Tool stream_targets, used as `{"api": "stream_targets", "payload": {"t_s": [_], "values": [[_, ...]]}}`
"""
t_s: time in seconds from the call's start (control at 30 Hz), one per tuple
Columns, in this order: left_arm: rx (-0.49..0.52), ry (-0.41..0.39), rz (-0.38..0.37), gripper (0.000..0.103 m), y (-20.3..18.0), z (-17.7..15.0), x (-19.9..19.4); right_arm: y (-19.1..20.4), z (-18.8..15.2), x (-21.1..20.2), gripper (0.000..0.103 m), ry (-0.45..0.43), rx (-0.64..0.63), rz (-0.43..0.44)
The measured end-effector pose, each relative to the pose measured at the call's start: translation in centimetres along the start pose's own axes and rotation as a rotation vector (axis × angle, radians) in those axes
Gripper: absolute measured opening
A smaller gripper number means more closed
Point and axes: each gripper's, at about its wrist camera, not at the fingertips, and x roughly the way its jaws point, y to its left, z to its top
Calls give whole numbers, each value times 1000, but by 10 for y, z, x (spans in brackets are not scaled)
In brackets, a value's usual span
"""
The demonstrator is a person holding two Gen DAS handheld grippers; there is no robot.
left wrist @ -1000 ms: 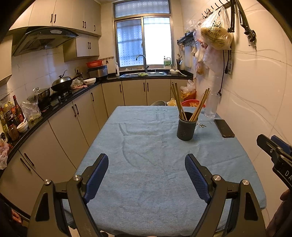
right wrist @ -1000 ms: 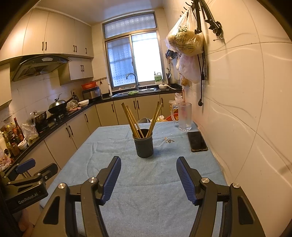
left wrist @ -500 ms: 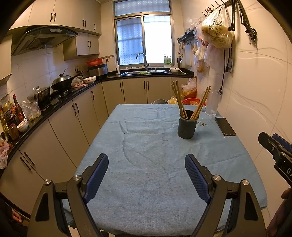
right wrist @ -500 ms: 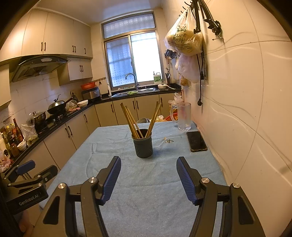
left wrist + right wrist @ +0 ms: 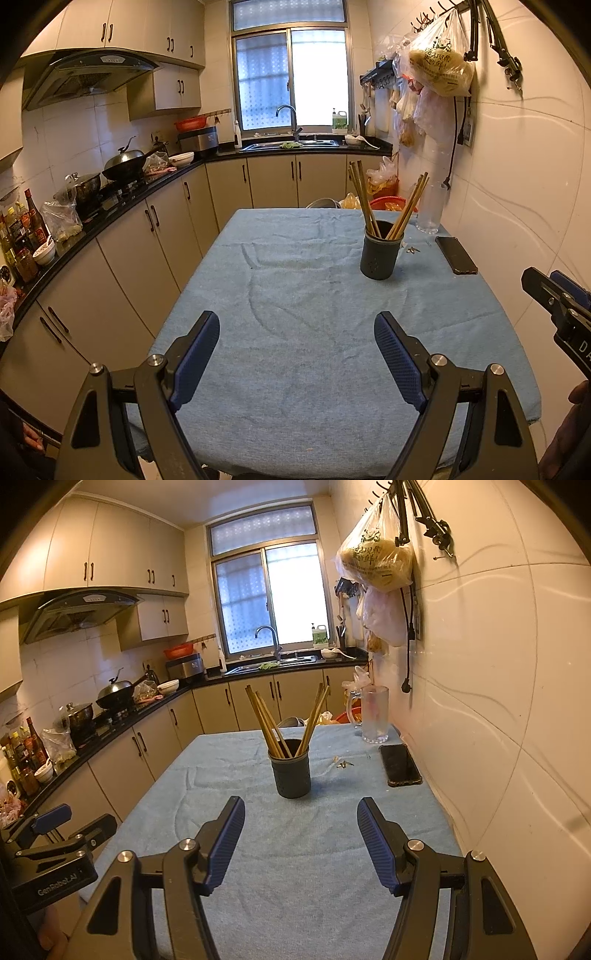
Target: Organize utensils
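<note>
Left wrist view: we hold the left tool (image 5: 296, 354) low over the near end of the counter (image 5: 280, 354), which is draped in a blue cloth; its 2 blue-padded fingers (image 5: 195, 356) are spread wide with nothing between them. The dark utensil holder (image 5: 380, 249) stands upright on the far right part of the counter, well apart from the tool, and wooden chopsticks (image 5: 364, 201) lean outward from it in 2 loose bunches. A black phone (image 5: 456, 254) lies flat near the wall, just beyond the holder's right side, and a clear glass mug (image 5: 430, 210) stands at the far corner. In the right wrist view, we see the right tool (image 5: 300, 840) likewise spread and empty, pointed toward the utensil holder (image 5: 291, 773), which sits ahead of the fingertips without touching them. Some small metal bits (image 5: 343, 763) lie on the cloth between holder and phone (image 5: 400, 764). The left tool (image 5: 55, 849) shows at that frame's lower left edge.
</note>
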Motion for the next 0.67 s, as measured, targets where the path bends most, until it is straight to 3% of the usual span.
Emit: {"api": "stream_targets", "payload": {"t_s": [0.67], "values": [[-5,0,14,86,2,1,11,1,-1,3,67,9,-3,-7]]}}
